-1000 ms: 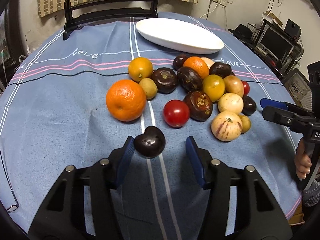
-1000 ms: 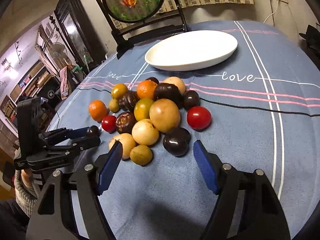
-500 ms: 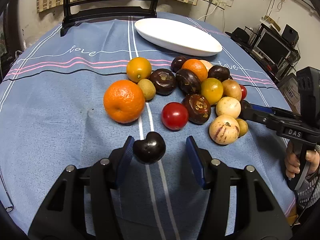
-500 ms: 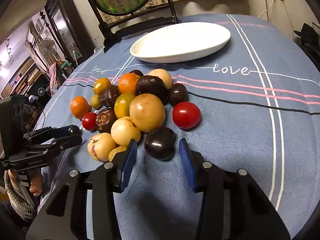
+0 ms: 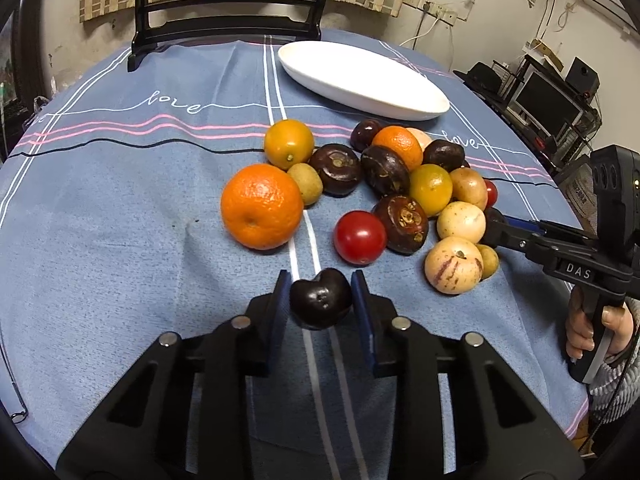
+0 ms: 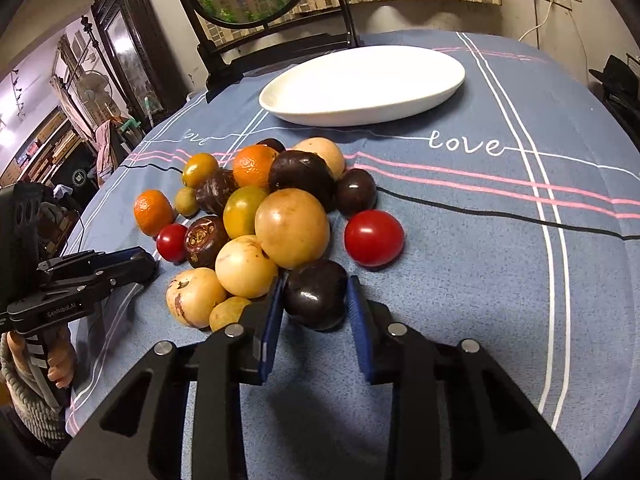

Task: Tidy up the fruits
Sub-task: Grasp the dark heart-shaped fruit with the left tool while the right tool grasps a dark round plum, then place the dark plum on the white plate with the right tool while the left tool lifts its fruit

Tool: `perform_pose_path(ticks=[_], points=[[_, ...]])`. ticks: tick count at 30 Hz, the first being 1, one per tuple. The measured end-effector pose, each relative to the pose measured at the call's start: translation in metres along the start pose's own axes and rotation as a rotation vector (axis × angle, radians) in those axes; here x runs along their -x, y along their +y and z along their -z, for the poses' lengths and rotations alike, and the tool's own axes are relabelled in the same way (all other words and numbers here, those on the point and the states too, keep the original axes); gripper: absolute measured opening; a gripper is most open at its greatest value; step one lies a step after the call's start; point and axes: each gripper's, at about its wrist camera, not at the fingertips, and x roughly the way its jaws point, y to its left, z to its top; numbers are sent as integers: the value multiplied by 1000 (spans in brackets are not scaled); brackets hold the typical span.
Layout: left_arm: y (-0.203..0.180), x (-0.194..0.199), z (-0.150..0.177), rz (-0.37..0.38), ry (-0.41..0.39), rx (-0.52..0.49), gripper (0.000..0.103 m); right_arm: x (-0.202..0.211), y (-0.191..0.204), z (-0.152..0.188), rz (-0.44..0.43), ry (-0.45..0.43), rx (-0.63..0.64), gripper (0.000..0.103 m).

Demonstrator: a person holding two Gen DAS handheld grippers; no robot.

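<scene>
Fruits lay heaped mid-worktop on the blue cloth when I looked through both wrist cameras. Farthest left sat the big orange, then a red tomato, then the pale striped fruit at the heap's right edge. My left hand-held gripper had its pads pressed against a dark heart-shaped fruit, near the orange and tomato; whether it was lifted off the cloth I could not tell. My right hand-held gripper was narrowed around a dark round plum, both pads seemingly touching it, just beside the yellow fruits. A second tomato sat beyond it, and the white plate behind the heap.
</scene>
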Motion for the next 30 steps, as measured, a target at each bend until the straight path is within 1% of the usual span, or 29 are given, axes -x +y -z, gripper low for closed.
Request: perform_pose_path(ticks=[8,12,14,18,21,24,25,27,30], points=[[-5,5,6,14,-14,-12,30,6,1,-2,-1,-31,-3,32],[-11,15,5,-8,-50,-31,30,14,1,-1,3,-69,-3,32],[-13,21,-1,-4,-64,-30,30,20,1,-1,9,-90,-8,32],[-21,33,-35,-8,-102,-50,30,34,-4,-10,6,-134,-31,32],[-36,34,-74,-14,-134,-93,30,43,-8,-31,15,-165,-36,32],[-48,23,-108,-6,-139,-113,31,46,-11,-62,20,-194,-41,32],[-51,17,-117,-3,-136,-114,31,41,-13,-77,24,-199,-47,32],[-53,-3,-136,2,-119,-107,31,30,-17,-94,23,-201,-58,32],[-49,-32,-156,6,-81,-80,31,-4,-27,-119,0,-166,-98,32]])
